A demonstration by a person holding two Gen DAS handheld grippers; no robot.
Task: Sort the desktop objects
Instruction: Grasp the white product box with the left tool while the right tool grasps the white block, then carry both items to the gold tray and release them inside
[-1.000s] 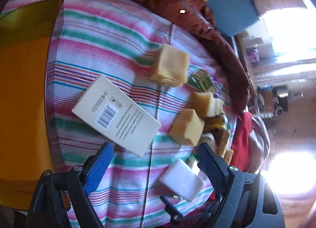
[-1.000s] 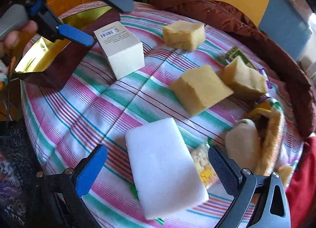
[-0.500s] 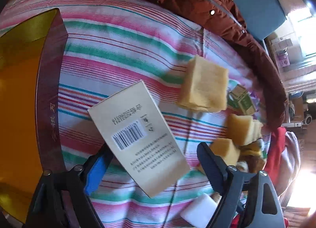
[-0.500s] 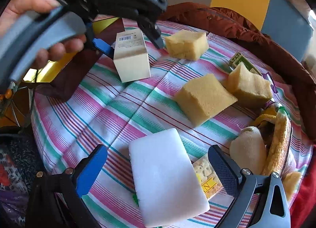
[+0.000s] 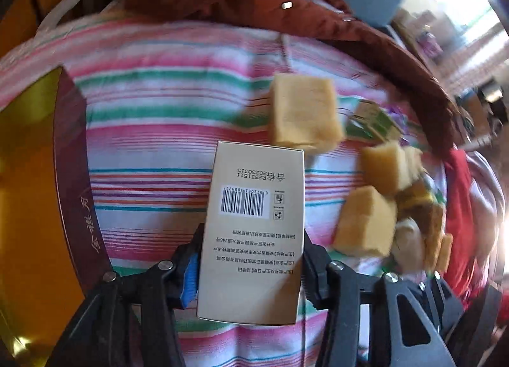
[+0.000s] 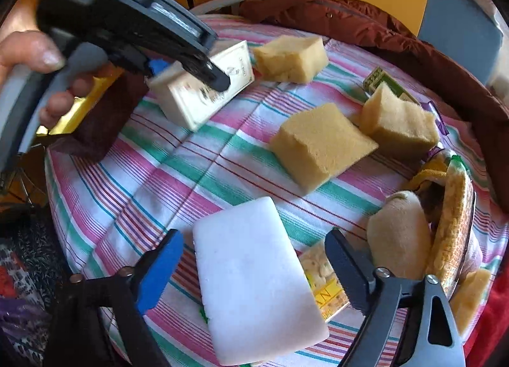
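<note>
- Two grippers point steeply down at a striped cloth [image 6: 197,176].
- A hand [image 6: 47,74] holds the left gripper [image 5: 249,265] from the side, with its fingers wrapped round the handle.
- The left jaws are closing and press on both long sides of a box [image 5: 254,233].
- The box sits tipped up on one edge, just beside a dark tray [image 6: 95,119]. Its long side runs straight out from the left jaws, barcode side up.
- The right gripper [image 6: 254,274] hangs low over a white block [image 6: 254,284].
- The right jaws are wide and closing. The block lies flat between them, and the pads do not touch it.
- The block's long side points away from the right gripper.
- Three yellow sponges [image 6: 321,144] lie further back on the cloth.
</note>
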